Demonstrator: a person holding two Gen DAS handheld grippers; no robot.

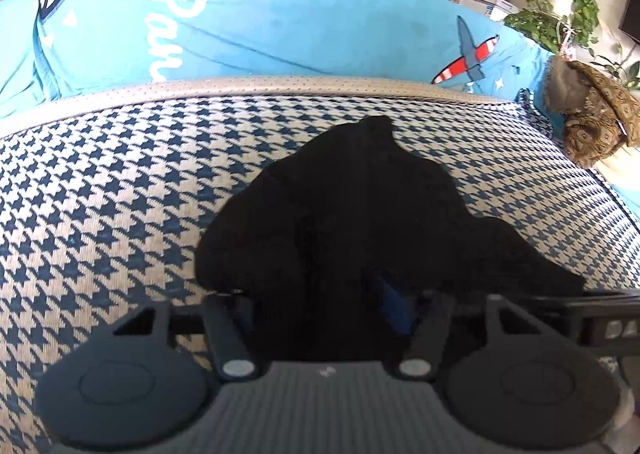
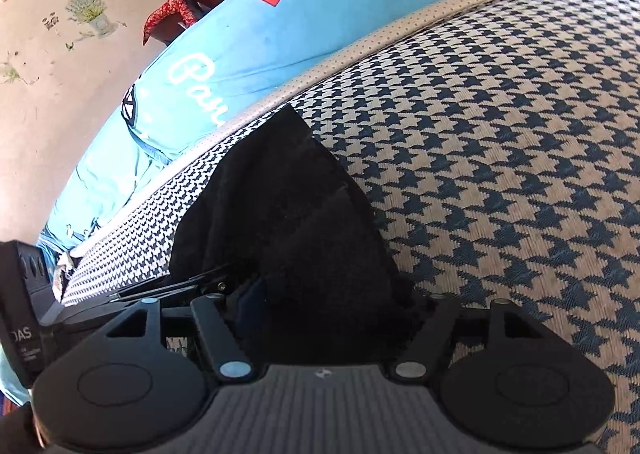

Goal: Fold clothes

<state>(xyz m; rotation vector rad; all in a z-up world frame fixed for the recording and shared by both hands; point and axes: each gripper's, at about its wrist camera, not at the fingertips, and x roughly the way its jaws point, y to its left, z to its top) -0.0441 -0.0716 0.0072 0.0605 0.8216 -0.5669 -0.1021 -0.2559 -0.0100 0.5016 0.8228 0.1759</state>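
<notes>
There, a crumpled black fabric garment [image 1: 360, 206] lay bunched on the blue-and-beige houndstooth woven cushion [image 1: 100, 194], near its front edge and below the bright turquoise printed cover [image 1: 260, 22]. The left gripper [image 1: 332, 318] and the right gripper [image 2: 332, 318] each had dark cloth heaped between their 2 fingers; whether the pads pinched it I could not tell.

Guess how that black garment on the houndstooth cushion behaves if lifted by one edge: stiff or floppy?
Probably floppy: the black garment lies crumpled with an irregular outline. Its napped-looking surface suggests it grips rather than slips. Likely drags along the houndstooth cushion if pushed.
</notes>
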